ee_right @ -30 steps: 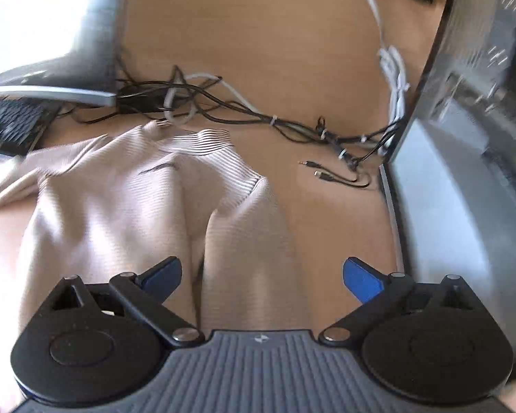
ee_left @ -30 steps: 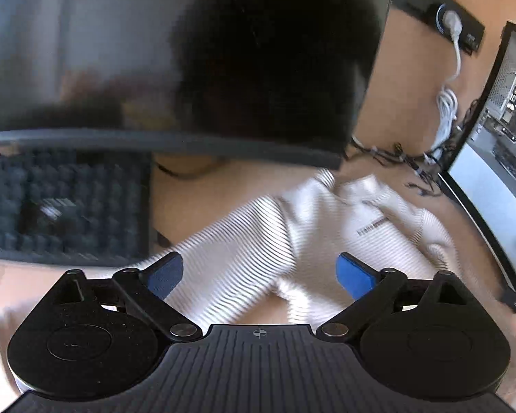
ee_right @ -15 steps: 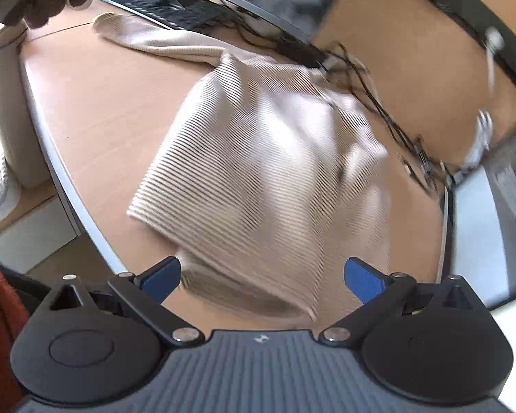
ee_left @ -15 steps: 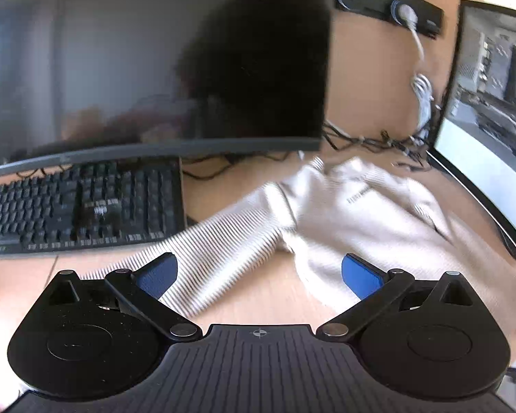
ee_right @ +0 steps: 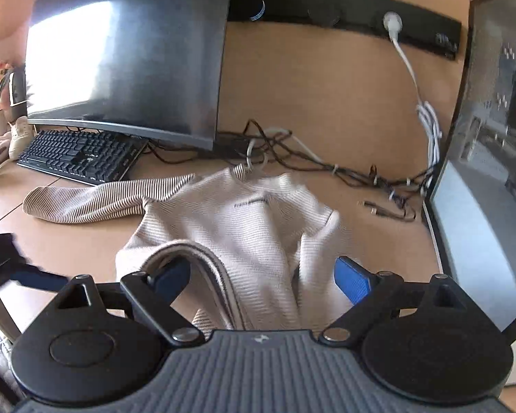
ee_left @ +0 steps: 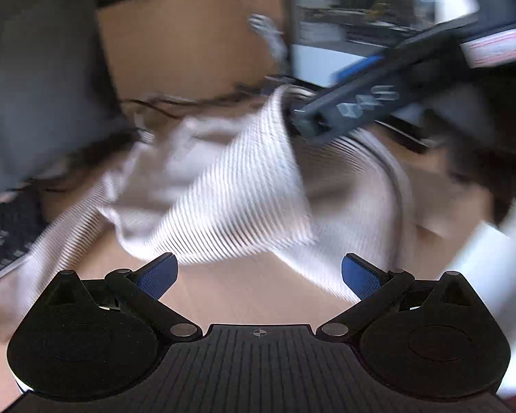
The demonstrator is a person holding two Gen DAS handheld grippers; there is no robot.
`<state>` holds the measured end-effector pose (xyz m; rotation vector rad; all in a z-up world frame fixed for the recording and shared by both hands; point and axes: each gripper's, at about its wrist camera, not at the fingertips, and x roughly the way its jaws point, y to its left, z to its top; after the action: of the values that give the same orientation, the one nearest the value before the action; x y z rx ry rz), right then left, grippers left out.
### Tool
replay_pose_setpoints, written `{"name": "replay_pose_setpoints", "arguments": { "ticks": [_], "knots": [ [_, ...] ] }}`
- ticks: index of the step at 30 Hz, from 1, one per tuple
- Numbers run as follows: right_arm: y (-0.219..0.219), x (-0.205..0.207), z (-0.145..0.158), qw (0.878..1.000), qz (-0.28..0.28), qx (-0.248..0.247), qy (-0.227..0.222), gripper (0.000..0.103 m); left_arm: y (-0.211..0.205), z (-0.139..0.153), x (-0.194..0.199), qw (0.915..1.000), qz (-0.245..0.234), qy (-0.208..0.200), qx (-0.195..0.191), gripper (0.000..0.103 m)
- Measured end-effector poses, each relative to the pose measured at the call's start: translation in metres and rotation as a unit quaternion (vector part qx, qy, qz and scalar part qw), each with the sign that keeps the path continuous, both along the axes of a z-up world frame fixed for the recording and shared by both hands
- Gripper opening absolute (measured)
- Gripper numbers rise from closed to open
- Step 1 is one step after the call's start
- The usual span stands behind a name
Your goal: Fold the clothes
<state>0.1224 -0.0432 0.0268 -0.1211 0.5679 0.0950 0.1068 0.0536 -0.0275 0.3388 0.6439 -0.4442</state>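
Blur fills the left wrist view: the left gripper (ee_left: 259,273) hangs unclenched over the striped sweater (ee_left: 237,192), gripping nothing. Right wrist view: the right gripper (ee_right: 263,280) is closing around the sweater's hem (ee_right: 203,268) near the desk (ee_right: 326,103) front edge. Likely step: seizing the hem; next, a firm pinch before folding toward the collar.

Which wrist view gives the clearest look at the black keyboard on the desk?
The right wrist view: the black keyboard lies whole and sharp under the dark curved monitor. The left wrist view shows only a blurred corner of it at the left edge.
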Motion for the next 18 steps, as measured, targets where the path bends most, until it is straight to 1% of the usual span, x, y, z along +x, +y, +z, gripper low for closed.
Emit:
{"name": "replay_pose_setpoints", "arguments": {
  "ticks": [2, 3, 4, 5, 6, 7, 8, 9, 10, 12, 14, 16, 18],
  "knots": [
    [0.0, 0.0, 0.006, 1.0, 0.003, -0.01, -0.018, 0.091, 0.001, 0.002, 0.021, 0.998, 0.056, -0.025, 0.013, 0.103],
    [0.0, -0.001, 0.007, 0.999, 0.001, -0.022, -0.024, 0.091, 0.01, 0.006, 0.031, 0.9947, 0.089, -0.045, 0.027, 0.103],
    [0.001, -0.002, 0.008, 0.999, -0.003, -0.034, -0.031, 0.091, 0.021, 0.011, 0.04, 0.9894, 0.123, -0.066, 0.041, 0.103],
    [0.001, -0.003, 0.01, 0.998, -0.006, -0.046, -0.037, 0.092, 0.037, 0.018, 0.05, 0.9813, 0.163, -0.087, 0.054, 0.103],
    [0.001, -0.008, 0.008, 0.998, -0.009, -0.051, -0.031, 0.092, 0.06, 0.027, 0.057, 0.9717, 0.207, -0.098, 0.057, 0.103],
    [0.0, -0.013, 0.007, 0.998, -0.012, -0.055, -0.024, 0.092, 0.084, 0.037, 0.061, 0.9621, 0.248, -0.102, 0.052, 0.103],
    [-0.002, -0.021, 0.004, 0.999, -0.013, -0.051, -0.013, 0.093, 0.108, 0.046, 0.066, 0.9507, 0.288, -0.106, 0.047, 0.103],
    [-0.003, -0.029, 0.002, 0.999, -0.013, -0.047, -0.002, 0.093, 0.131, 0.055, 0.067, 0.9423, 0.317, -0.103, 0.035, 0.103],
    [-0.005, -0.041, -0.002, 0.999, -0.012, -0.042, 0.011, 0.094, 0.151, 0.062, 0.065, 0.9393, 0.329, -0.095, 0.017, 0.103],
    [-0.01, -0.065, -0.011, 0.998, -0.013, -0.041, 0.037, 0.094, 0.177, 0.068, 0.054, 0.9399, 0.332, -0.079, -0.009, 0.103],
    [-0.014, -0.084, -0.028, 0.995, -0.017, -0.066, 0.07, 0.094, 0.187, 0.066, 0.041, 0.9455, 0.319, -0.056, -0.031, 0.103],
    [-0.016, -0.095, -0.048, 0.99, -0.024, -0.101, 0.094, 0.093, 0.182, 0.061, 0.029, 0.9564, 0.285, -0.027, -0.058, 0.103],
    [-0.016, -0.099, -0.063, 0.986, -0.025, -0.13, 0.102, 0.092, 0.163, 0.055, 0.018, 0.9705, 0.231, -0.004, -0.07, 0.103]
  ]
}}
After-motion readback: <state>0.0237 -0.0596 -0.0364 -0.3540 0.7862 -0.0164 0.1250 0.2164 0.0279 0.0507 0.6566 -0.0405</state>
